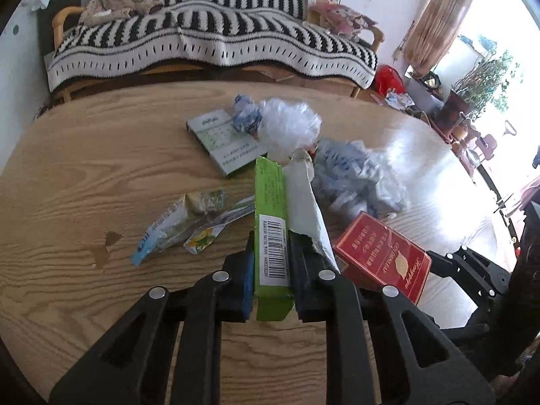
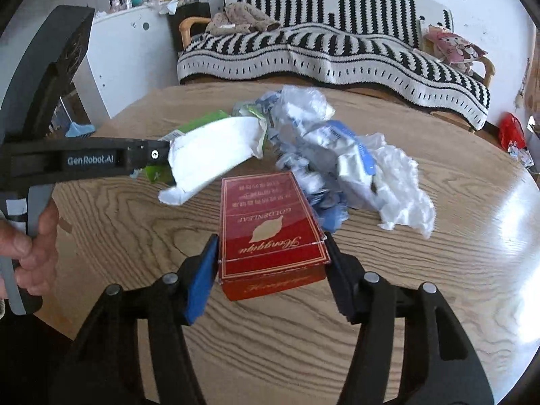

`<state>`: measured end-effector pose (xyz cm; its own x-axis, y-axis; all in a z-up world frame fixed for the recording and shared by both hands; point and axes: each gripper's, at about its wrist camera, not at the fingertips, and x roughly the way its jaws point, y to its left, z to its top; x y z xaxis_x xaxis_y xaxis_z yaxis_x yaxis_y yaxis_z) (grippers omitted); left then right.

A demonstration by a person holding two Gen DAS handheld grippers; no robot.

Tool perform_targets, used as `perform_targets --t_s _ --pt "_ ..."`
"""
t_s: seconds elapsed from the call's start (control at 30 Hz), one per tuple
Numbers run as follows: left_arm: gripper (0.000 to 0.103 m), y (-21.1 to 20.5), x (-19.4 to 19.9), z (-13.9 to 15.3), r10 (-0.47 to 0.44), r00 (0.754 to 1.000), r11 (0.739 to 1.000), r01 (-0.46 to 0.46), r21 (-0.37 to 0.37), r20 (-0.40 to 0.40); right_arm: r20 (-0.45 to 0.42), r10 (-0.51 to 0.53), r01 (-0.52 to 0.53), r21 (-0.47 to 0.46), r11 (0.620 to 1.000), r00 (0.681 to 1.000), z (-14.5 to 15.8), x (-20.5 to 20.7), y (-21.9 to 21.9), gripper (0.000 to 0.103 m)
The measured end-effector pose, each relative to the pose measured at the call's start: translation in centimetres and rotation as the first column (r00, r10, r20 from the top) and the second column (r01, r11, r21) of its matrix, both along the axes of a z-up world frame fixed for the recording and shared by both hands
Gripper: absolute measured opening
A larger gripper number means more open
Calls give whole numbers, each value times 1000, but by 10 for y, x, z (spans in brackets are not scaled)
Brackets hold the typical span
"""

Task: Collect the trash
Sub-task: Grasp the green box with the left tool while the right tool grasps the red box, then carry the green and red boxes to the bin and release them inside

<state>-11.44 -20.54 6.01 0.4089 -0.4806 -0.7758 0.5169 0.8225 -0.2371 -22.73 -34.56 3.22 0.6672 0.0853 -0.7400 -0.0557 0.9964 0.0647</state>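
Note:
My left gripper point(image 1: 271, 256) is shut on a torn green carton point(image 1: 270, 216) with a barcode and a white inner flap, held above the wooden table point(image 1: 84, 175). The carton also shows in the right wrist view point(image 2: 212, 155), carried by the left gripper point(image 2: 153, 155). My right gripper point(image 2: 271, 253) is closed around a red cigarette box point(image 2: 270, 229), both pads touching its sides; the box rests on the table and also shows in the left wrist view point(image 1: 384, 256). Crumpled white and blue plastic wrappers point(image 2: 341, 168) lie behind it.
A grey-green flat box point(image 1: 226, 141), a clear plastic bag point(image 1: 290, 125) and small snack wrappers point(image 1: 189, 226) lie on the table. A sofa with a striped blanket point(image 1: 209, 37) stands behind. A stain point(image 1: 104, 249) marks the table at left.

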Motion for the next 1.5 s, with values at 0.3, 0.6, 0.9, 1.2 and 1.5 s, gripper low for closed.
perform_targets --t_s 0.3,0.6,0.9,1.2,1.5 --pt "17 -23 -30 32 -38 997 999 40 -24 68 63 -76 74 28 997 995 31 -49 -40 59" --pt "17 -124 -96 57 -219 967 972 228 -60 132 89 -368 364 55 930 926 55 -158 -147 59" --pt "17 -256 -208 43 -500 857 855 511 -85 126 69 -711 709 51 703 700 52 -326 -258 59" --pt "17 -358 -339 3 -741 669 662 742 -106 62 -9 -910 910 51 413 413 28 -484 -312 59" --pt "17 -411 -431 -53 -859 510 513 855 -84 -54 -111 -955 962 53 269 273 -5 -559 -339 59"
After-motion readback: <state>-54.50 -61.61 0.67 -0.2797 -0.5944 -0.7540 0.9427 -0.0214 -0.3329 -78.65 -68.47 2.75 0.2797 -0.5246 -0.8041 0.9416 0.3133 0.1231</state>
